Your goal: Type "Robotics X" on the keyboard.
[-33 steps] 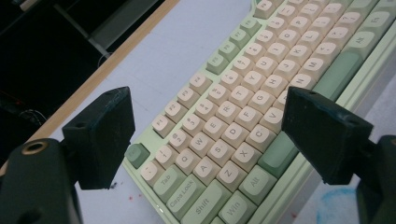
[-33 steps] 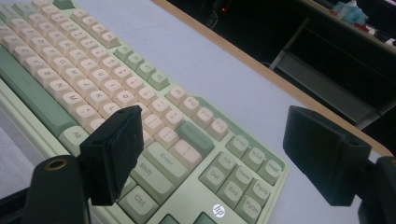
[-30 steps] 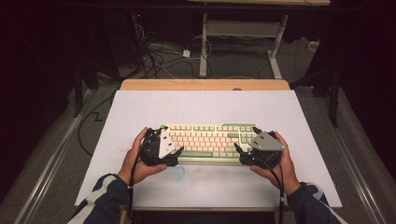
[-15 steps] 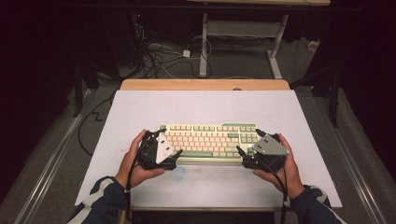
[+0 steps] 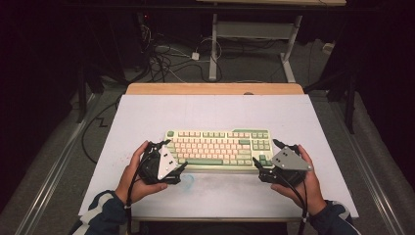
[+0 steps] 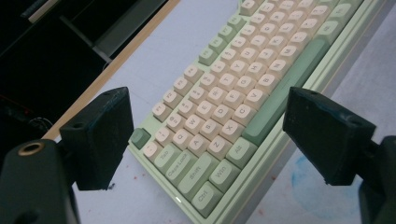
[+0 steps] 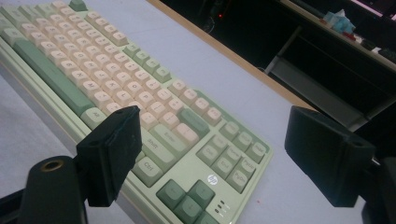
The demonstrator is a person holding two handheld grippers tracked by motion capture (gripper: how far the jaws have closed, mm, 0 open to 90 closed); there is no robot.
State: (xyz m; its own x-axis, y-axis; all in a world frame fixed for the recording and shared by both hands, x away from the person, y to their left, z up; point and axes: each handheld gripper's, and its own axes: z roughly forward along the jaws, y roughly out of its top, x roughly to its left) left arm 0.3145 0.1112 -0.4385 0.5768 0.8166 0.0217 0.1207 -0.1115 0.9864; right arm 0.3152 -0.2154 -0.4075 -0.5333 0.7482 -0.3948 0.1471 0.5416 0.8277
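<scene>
While I watch from far away, my left claw sits wide open at the left end of the keyboard, and my right claw sits wide open at the right end. Neither claw is squeezing anything. In the left gripper view, the two black jaws of the left claw stand far apart, with the keyboard's corner between them, and I can read small keys like Tab, Shift and Ctrl. That view also shows a faint blue smudge on the bench beside the keyboard. In the right gripper view, the right claw is spread around the other corner, where I see the dark green arrow keys and a little round logo. The high view shows what those two miss: the whole keyboard lies flat near the front middle of the white bench, with a hand holding each claw.
</scene>
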